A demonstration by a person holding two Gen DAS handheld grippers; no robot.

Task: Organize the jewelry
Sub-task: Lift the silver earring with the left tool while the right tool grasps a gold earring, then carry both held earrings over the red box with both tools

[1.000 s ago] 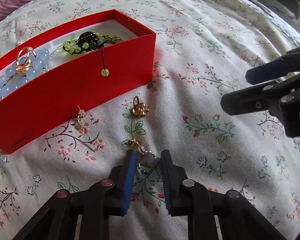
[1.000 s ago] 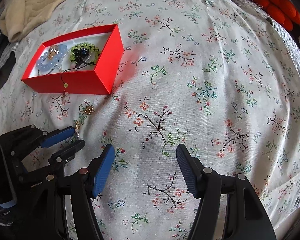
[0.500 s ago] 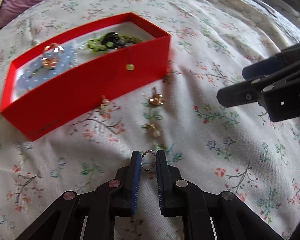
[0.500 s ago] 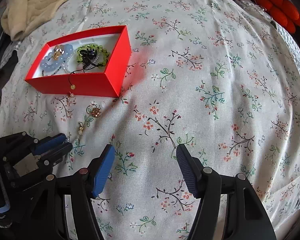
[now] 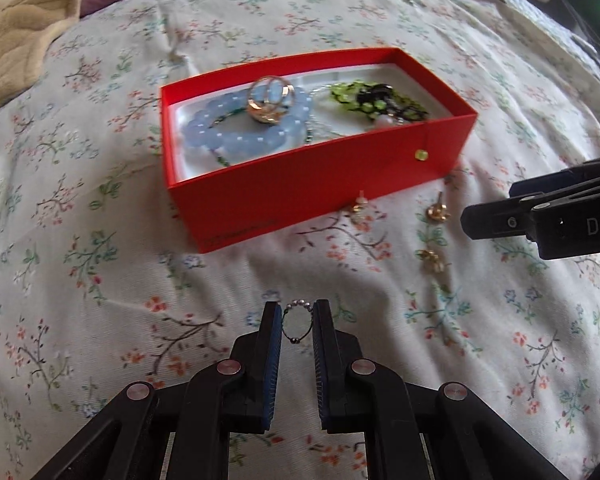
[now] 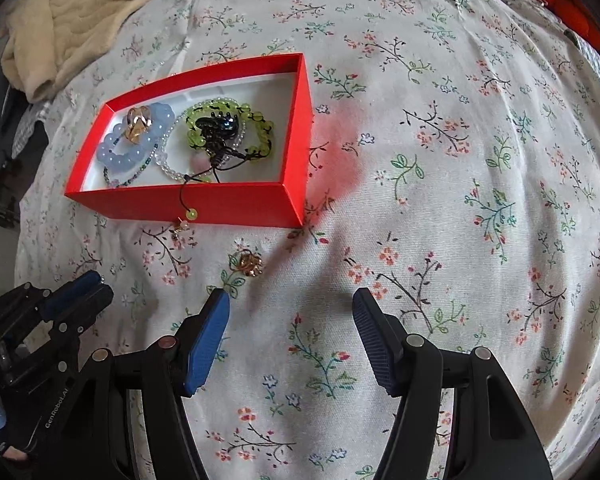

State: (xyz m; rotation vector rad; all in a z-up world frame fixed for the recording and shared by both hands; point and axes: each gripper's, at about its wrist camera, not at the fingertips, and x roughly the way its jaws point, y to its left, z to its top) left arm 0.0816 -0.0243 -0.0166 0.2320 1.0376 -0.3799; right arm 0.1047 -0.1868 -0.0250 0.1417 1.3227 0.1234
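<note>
Two tools working over the bed (image 5: 100, 280): left tool (image 5: 297, 326) pinching a small beaded ring (image 5: 297, 326) by its sides, short of the red box (image 5: 300, 184); right tool (image 6: 290, 334) hanging spread and empty near the gold earrings (image 6: 247, 264). Possibly slipping from such a thin hold, dropping onto the sheet before reaching the box.

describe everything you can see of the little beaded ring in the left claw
The beaded ring is a small thin loop: pale silvery beads along its top arc, a dark fine wire or thread below with a tiny dark bead at the bottom. It stands upright, pinched by its two sides between the blue pads of the left claw, near the fingertips. It is lifted clear of the floral bedsheet, short of the red box. Only the pads touch it.
</note>
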